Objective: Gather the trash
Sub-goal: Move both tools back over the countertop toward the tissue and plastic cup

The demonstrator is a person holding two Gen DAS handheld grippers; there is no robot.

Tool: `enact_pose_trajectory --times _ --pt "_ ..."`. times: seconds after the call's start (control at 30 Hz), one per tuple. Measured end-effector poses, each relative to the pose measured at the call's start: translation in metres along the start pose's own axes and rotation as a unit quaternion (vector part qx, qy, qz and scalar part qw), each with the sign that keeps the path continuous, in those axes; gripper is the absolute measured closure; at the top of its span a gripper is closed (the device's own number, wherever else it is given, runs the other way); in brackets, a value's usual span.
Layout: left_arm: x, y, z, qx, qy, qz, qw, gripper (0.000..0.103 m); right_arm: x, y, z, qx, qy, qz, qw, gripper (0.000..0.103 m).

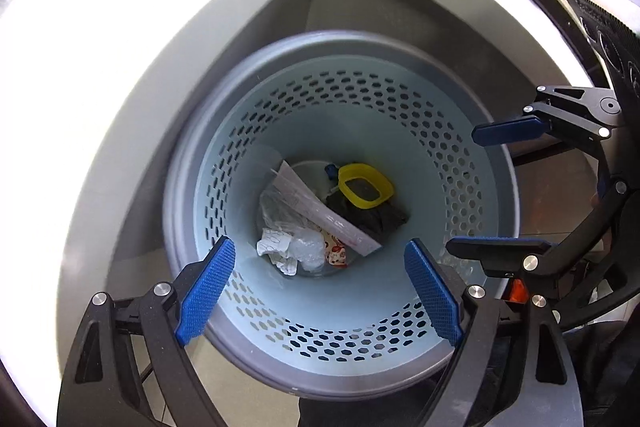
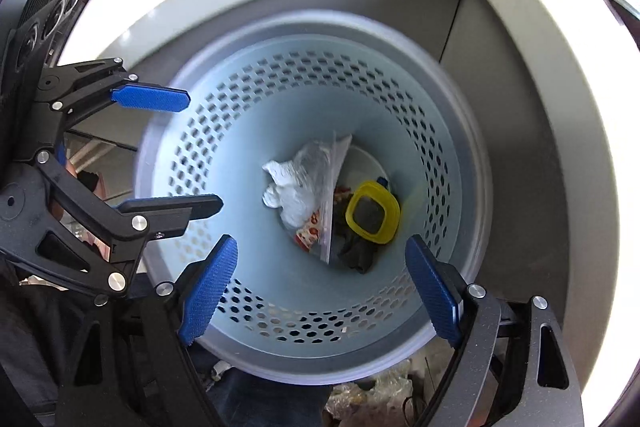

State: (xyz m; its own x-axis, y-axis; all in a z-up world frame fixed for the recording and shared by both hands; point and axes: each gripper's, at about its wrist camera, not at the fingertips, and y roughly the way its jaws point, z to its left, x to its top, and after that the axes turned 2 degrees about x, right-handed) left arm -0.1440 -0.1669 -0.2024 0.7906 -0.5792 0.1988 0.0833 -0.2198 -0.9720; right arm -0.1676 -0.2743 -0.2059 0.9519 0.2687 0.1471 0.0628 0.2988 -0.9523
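Trash lies at the bottom of one pale bin (image 1: 460,155): one yellow ring (image 1: 366,189), one crumpled paper (image 1: 276,247), one clear bag (image 1: 306,247), one dark rag (image 1: 380,219). My left tongs (image 1: 320,287) and right tongs (image 2: 320,287) both hang above, spread wide, gripping nothing.

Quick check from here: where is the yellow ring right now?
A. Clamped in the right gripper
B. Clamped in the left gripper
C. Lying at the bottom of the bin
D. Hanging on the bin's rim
C: the yellow ring lies on the trash at the bottom of the bin, while the left gripper and right gripper stand open and empty above it.
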Motion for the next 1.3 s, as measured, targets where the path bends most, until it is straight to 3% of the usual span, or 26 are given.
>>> enact_pose_trajectory --times 0.13,0.37,0.57,0.87,1.3 --pt "-0.001 -0.029 0.004 0.012 0.01 -0.037 0.9992 0.018 0.003 -0.033 0.005 0.005 0.001 -0.036 0.999 0.021" --pt "0.021 -0.075 0.018 0.017 -0.028 -0.096 0.9948 0.014 0.022 -0.079 0.015 -0.006 -0.012 -0.098 0.995 0.021" --pt "0.042 -0.114 0.043 0.062 -0.057 -0.136 0.9871 0.014 0.057 -0.106 0.019 -0.013 -0.016 -0.146 0.989 0.021" --pt "0.072 -0.163 0.118 0.113 -0.143 -0.203 0.962 0.012 0.122 -0.134 0.015 -0.035 -0.008 -0.207 0.978 0.021" --pt "0.11 -0.189 0.229 0.162 -0.214 -0.246 0.9313 0.01 0.239 -0.142 0.016 -0.061 -0.003 -0.252 0.966 0.02"
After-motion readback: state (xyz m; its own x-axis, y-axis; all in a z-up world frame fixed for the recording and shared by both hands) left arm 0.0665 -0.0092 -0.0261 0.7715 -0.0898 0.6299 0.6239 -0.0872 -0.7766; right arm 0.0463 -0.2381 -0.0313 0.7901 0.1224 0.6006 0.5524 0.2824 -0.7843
